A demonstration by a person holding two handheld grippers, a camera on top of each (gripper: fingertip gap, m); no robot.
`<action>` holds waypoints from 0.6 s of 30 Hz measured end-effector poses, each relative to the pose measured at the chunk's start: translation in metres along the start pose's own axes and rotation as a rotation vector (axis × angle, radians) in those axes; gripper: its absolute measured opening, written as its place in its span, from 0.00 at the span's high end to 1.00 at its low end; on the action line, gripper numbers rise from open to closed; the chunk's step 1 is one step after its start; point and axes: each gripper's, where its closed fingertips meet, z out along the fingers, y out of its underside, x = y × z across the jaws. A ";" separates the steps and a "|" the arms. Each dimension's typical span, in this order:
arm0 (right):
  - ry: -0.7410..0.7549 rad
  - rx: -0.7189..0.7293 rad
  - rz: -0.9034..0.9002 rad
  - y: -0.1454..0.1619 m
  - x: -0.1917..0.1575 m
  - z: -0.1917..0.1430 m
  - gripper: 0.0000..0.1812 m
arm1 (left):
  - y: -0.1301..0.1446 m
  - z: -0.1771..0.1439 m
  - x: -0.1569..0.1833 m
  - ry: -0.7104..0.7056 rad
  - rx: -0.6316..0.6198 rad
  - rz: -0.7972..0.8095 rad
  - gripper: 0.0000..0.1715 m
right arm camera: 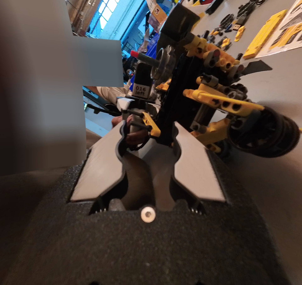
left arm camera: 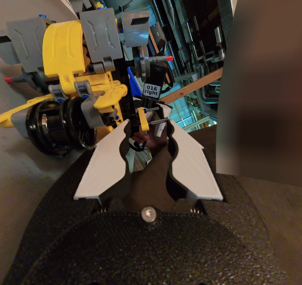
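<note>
Between both grippers, a blocky yellow-and-grey plastic toy truck (left arm camera: 78, 74) — left gripper (left arm camera: 147, 127) and right gripper (right arm camera: 149, 127), white wavy-edged fingers spread apart, grasping nothing — rests on a smooth grey table (right arm camera: 277, 84).

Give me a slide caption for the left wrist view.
Open left claw straddling a small yellow beam beside the yellow-and-grey brick-built vehicle.

Two wrist views facing each other, close, apparently tilted, sharing yellow brick vehicle (left arm camera: 78, 81)
</note>
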 end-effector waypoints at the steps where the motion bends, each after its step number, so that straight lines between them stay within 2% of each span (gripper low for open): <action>1: -0.033 -0.004 0.017 0.001 -0.002 -0.002 0.68 | 0.000 0.000 0.000 0.009 -0.006 -0.006 0.75; 13: -0.175 -0.005 0.137 -0.002 -0.004 -0.012 0.77 | -0.003 -0.007 0.002 0.098 -0.005 -0.081 0.76; 14: -0.187 -0.006 0.139 -0.002 -0.005 -0.011 0.78 | -0.003 -0.007 0.002 0.099 -0.007 -0.080 0.73; 16: -0.212 -0.007 0.145 -0.002 -0.006 -0.011 0.79 | -0.003 -0.008 0.002 0.109 -0.011 -0.083 0.76; 17: -0.221 -0.014 0.145 -0.001 -0.007 -0.011 0.81 | -0.003 -0.008 0.002 0.117 -0.013 -0.087 0.73; 18: -0.217 -0.032 0.138 0.002 -0.005 -0.011 0.85 | -0.003 -0.009 0.002 0.128 -0.014 -0.097 0.76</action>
